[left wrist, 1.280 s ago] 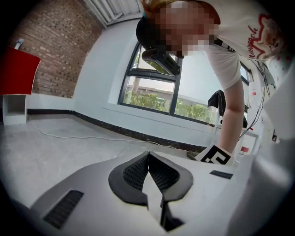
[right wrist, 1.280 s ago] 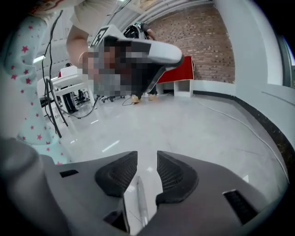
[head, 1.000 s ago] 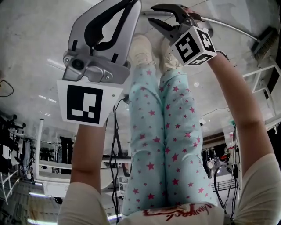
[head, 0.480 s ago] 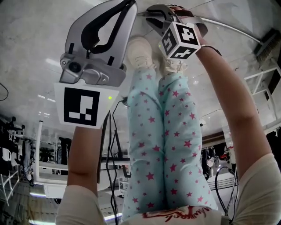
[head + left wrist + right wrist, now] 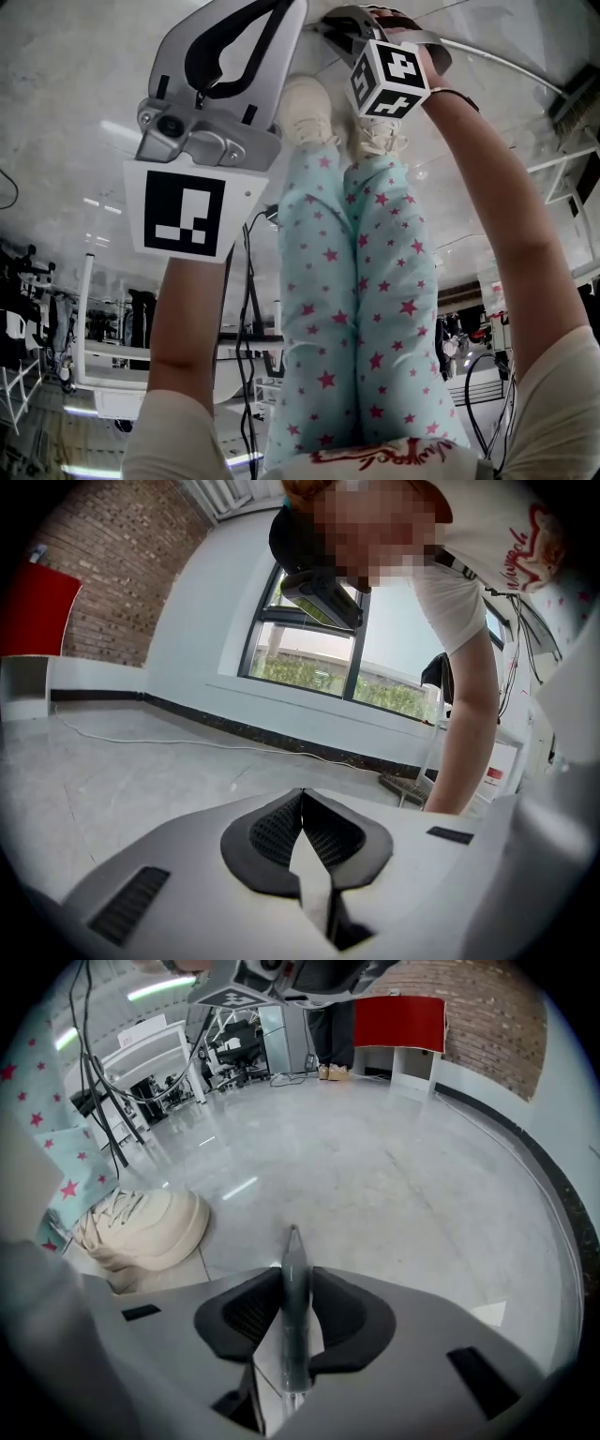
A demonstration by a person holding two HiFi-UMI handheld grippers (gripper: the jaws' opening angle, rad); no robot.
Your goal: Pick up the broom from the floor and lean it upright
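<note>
near field, head view: two bare forearms reach down past star-printed trousers [image 5: 356, 281], each hand carrying a gripper.

left gripper [image 5: 286, 9] – held beside the person's left leg, its square marker plate [image 5: 178, 211] facing the camera. in the left gripper view the jaws are clenched, pad tips meeting [image 5: 302, 791], with nothing between them.

right gripper [image 5: 326, 21] – lower and further forward, just past the toes of the pale shoes [image 5: 305, 108], its marker cube [image 5: 389, 77] turned up toward the camera. in the right gripper view the thin grey handle [image 5: 292, 1307] of the broom lies lengthwise in the jaws. the jaws have just been closing, and both black pads touch the handle's sides, so it is grasped. its pointed end sticks out a little beyond the pad tips, and one shoe [image 5: 141, 1227] sits just to the left.

middle field: the pale, glossy floor [image 5: 394, 1176]. in the head view the handle runs from the right gripper toward the upper right edge, ending at the dark brush head [image 5: 574, 92], which lies on the floor near white furniture legs.

far field: a brick wall [image 5: 497, 1026] with a red panel [image 5: 398, 1021] before it, and, in the left gripper view, a wide window [image 5: 328, 658] above a dark skirting line.
</note>
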